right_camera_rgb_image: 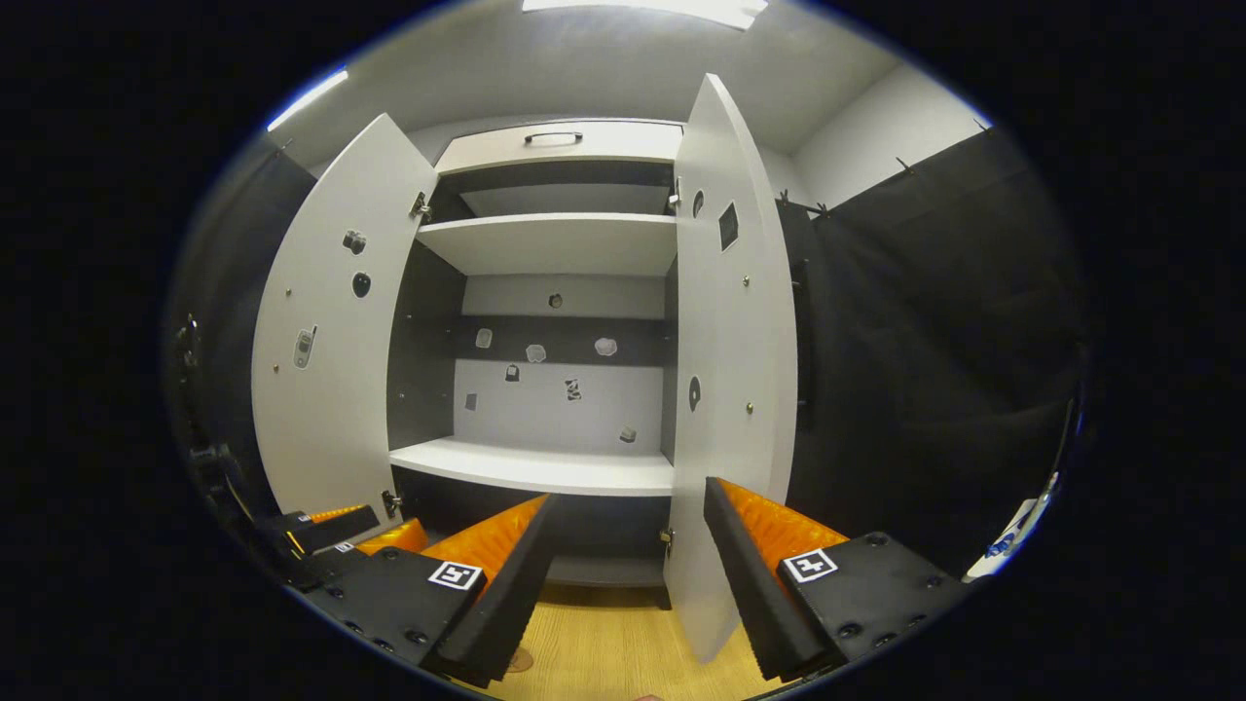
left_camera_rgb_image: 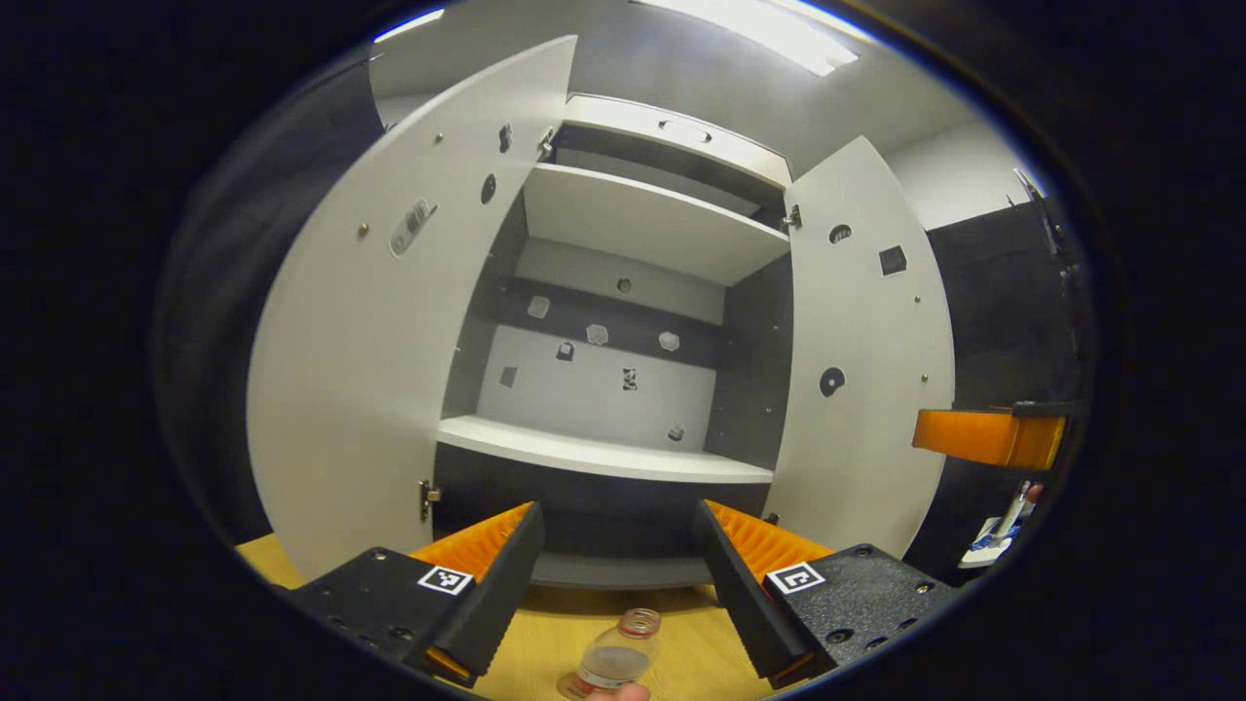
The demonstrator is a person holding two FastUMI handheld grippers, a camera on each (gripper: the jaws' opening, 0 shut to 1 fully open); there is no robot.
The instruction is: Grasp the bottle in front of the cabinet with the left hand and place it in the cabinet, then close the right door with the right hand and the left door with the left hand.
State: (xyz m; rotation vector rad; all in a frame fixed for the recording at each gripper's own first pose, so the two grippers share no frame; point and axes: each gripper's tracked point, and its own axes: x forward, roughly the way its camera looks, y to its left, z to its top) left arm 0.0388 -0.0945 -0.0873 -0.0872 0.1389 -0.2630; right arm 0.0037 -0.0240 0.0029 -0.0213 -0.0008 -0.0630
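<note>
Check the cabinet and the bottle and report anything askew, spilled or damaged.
Nothing stands out. The bottle stands upright on the wooden surface before the cabinet, no spill around it. Both doors hang open and straight, the shelves look level. The left claw is open above the bottle.

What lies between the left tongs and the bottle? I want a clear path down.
Nothing: in the left gripper view the bottle stands on bare wooden floor, low between the open left tongs.

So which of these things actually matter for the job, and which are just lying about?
Job:
small clear glass bottle
tall white cabinet
white left door
white right door
left gripper
right gripper

Lying about:
small stickers on the cabinet's back wall
</note>
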